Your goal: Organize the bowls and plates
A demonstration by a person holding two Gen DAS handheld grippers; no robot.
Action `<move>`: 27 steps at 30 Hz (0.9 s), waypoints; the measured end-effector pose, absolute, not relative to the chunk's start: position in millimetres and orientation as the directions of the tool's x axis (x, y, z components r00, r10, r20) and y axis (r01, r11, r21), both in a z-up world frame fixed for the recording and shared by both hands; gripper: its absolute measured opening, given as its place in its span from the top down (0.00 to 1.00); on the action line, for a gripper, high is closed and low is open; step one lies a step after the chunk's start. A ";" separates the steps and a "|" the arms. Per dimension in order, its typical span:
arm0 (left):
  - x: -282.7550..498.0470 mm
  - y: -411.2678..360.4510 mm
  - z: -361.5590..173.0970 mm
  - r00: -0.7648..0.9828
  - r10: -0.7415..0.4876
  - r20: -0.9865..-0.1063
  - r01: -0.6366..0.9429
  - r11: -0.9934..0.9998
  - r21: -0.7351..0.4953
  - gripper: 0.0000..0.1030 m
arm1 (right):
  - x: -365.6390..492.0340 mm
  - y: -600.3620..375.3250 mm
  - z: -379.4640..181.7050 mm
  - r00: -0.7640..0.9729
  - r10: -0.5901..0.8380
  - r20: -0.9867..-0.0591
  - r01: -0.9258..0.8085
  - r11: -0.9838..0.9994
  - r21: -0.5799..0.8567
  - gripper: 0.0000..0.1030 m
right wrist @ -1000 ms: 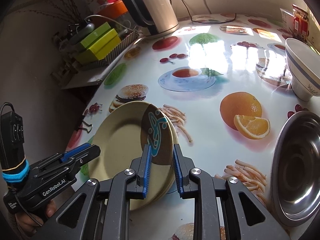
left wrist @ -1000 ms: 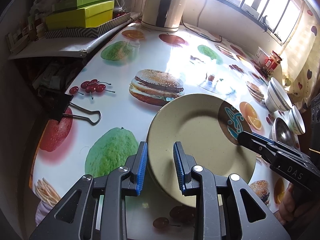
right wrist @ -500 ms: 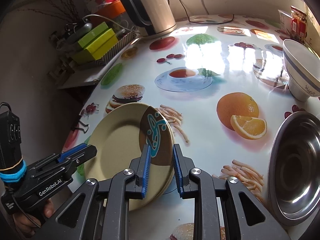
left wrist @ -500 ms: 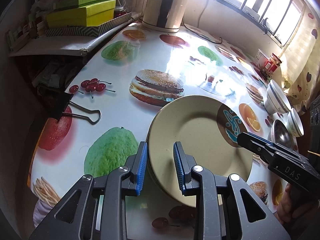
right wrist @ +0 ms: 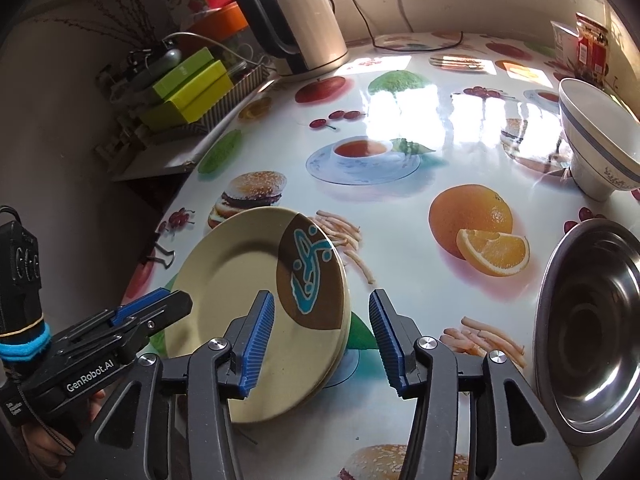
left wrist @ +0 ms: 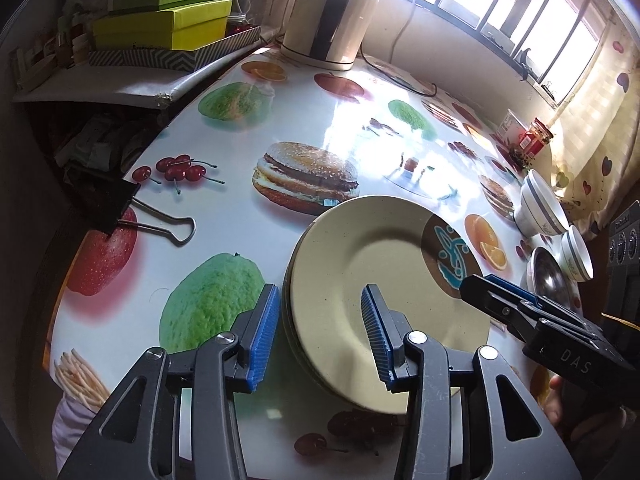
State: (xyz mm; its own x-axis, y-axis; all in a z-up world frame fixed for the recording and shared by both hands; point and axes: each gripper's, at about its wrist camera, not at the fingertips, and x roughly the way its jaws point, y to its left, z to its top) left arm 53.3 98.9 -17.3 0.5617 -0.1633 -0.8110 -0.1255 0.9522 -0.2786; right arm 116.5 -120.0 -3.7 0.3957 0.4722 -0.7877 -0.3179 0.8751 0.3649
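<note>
A stack of beige plates with a brown and turquoise patch lies flat on the fruit-print table. My left gripper straddles the stack's near-left rim. Its jaws are opening and the blue pads stand clear of the rim. In the right wrist view the same plates sit between the fingers of my right gripper. Those jaws are opening too, with both pads off the rim. Each gripper shows in the other's view: the right gripper at the patch, the left gripper at the opposite rim.
A large striped bowl, a smaller striped bowl and a steel bowl stand to the right. A kettle and green boxes sit at the back. A binder clip grips the table's left edge. Jars stand by the window.
Both grippers' jaws have spread apart and come off the rim of the plate stack. The plates and both hands have stayed where they were.
</note>
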 end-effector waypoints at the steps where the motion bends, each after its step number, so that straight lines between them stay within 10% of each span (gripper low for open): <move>1: 52.3 99.7 -17.1 0.565 -0.164 -0.809 -0.128 0.951 -0.282 0.57 | 115.1 -120.9 -3.8 0.395 0.475 -0.786 -0.315 0.874 0.370 0.51; 27: 51.3 106.2 -39.6 0.525 -0.270 -0.807 -0.143 0.907 -0.397 0.57 | 103.6 -120.0 -24.3 0.339 0.516 -0.787 -0.285 0.853 0.437 0.50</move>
